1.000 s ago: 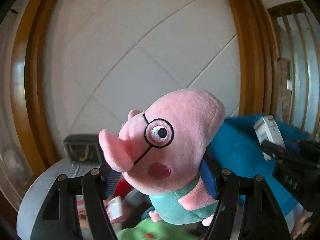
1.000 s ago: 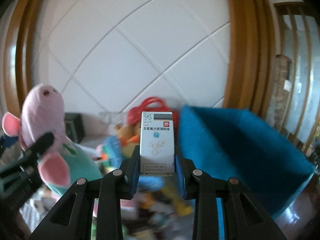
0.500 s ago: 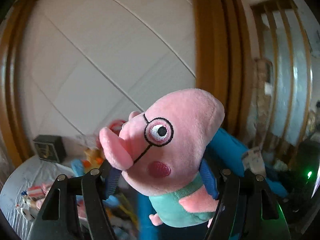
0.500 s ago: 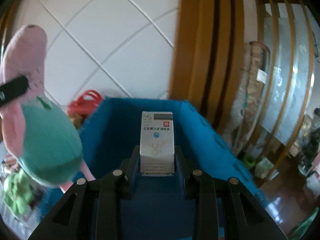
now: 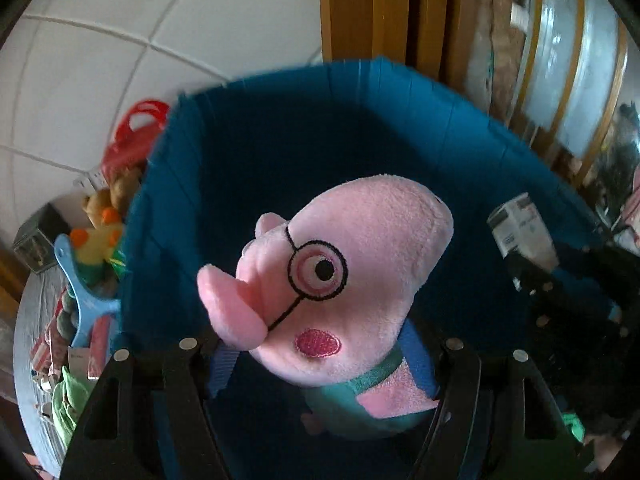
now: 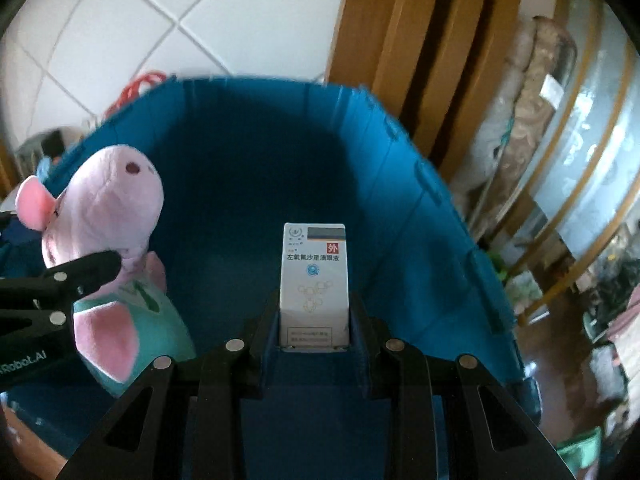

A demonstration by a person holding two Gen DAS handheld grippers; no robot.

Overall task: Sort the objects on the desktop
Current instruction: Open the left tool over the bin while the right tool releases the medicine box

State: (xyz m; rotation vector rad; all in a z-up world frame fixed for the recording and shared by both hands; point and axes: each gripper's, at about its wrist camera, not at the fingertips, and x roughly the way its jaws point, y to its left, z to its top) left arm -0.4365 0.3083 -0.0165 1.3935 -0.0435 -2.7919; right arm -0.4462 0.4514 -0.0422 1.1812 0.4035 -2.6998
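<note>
The pig plush toy (image 5: 344,280) sits between the fingers of the left gripper (image 5: 324,364), over the open storage bin (image 5: 280,92). The eye-drop box (image 6: 314,280) stands upright between the fingers of the right gripper (image 6: 314,340), also over the bin's inside, to the right of the plush. Left of the bin, on the tabletop (image 5: 28,360), lie a duck plush (image 5: 100,236) and a red basket (image 5: 136,128) behind it, near the wall.

Right gripper (image 6: 314,320) clamps white medicine box (image 6: 313,276) upright over blue bin (image 6: 460,248); pink pig plush (image 6: 108,256) at 9 o'clock, pinched by left gripper (image 6: 86,270).
</note>
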